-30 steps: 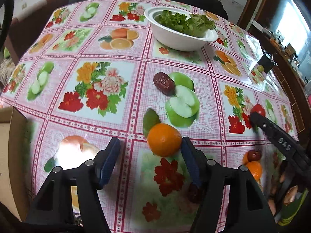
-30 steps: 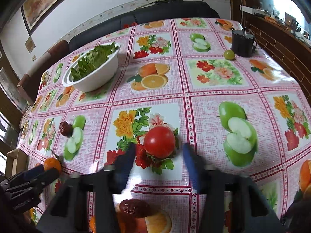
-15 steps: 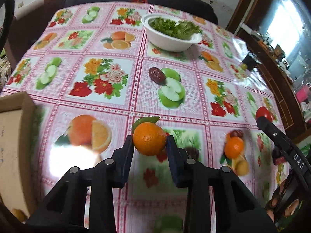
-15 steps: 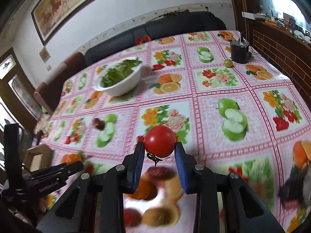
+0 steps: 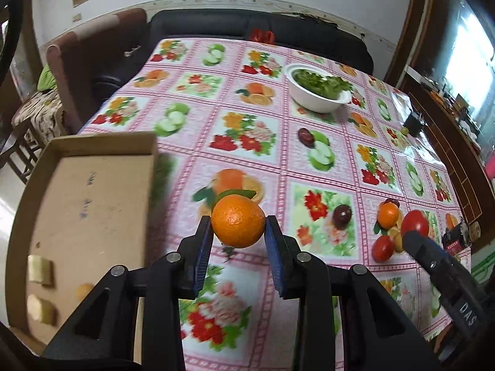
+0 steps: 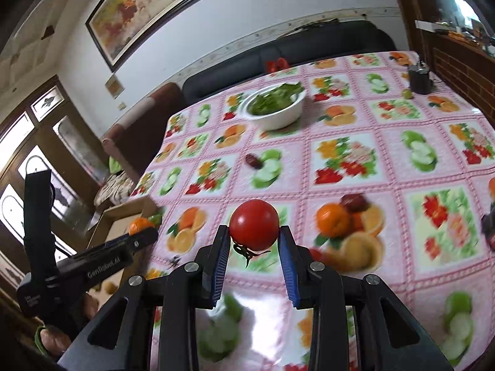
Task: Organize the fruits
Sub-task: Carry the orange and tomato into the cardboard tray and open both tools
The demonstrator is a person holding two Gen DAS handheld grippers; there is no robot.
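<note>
- Worktop (image 5: 198,154) under pink fruit-and-flower printed cloth, spread below and ahead of both sets of fingers.
- Open brown cardboard box (image 5: 89,204), left of the left fingers, at worktop edge.
- White bowl of green leaves (image 5: 315,91), far ahead.
- Left gripper (image 5: 238,244): blue-padded fingers closed narrow onto round orange (image 5: 238,221), held clear above worktop.
- Right gripper (image 6: 254,247): fingers clamped on round red tomato (image 6: 254,228), stem downward, also lifted.
- Loose orange, dark dates, small tomato (image 5: 383,248) on the cloth right of left fingers.
</note>
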